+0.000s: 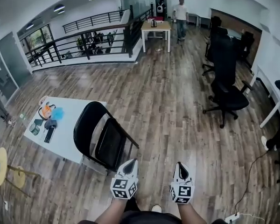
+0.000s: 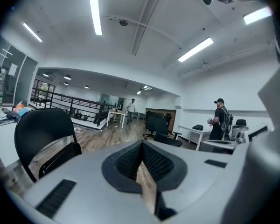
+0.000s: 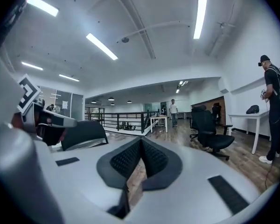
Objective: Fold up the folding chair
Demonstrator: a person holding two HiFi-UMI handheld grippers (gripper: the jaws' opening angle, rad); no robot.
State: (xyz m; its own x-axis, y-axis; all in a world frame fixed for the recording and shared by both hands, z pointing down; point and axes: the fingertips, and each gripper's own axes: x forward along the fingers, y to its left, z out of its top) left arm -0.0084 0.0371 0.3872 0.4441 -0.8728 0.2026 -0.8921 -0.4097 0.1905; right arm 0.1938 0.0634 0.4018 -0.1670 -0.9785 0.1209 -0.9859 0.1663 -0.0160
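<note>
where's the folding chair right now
Head view, left of centre: the black folding chair stands by the white table's right edge, just ahead of the left gripper.

L gripper (image 1: 129,166) & R gripper (image 1: 181,168) are side by side, jaws closed, nothing in them. Black folding chair (image 1: 101,136) is just ahead & left of the L fingertips, not touching them, right by a white table (image 1: 67,125). Black office chair (image 1: 226,85) is far ahead-right of the R fingertips. A person (image 1: 180,15) stands way ahead.
</note>
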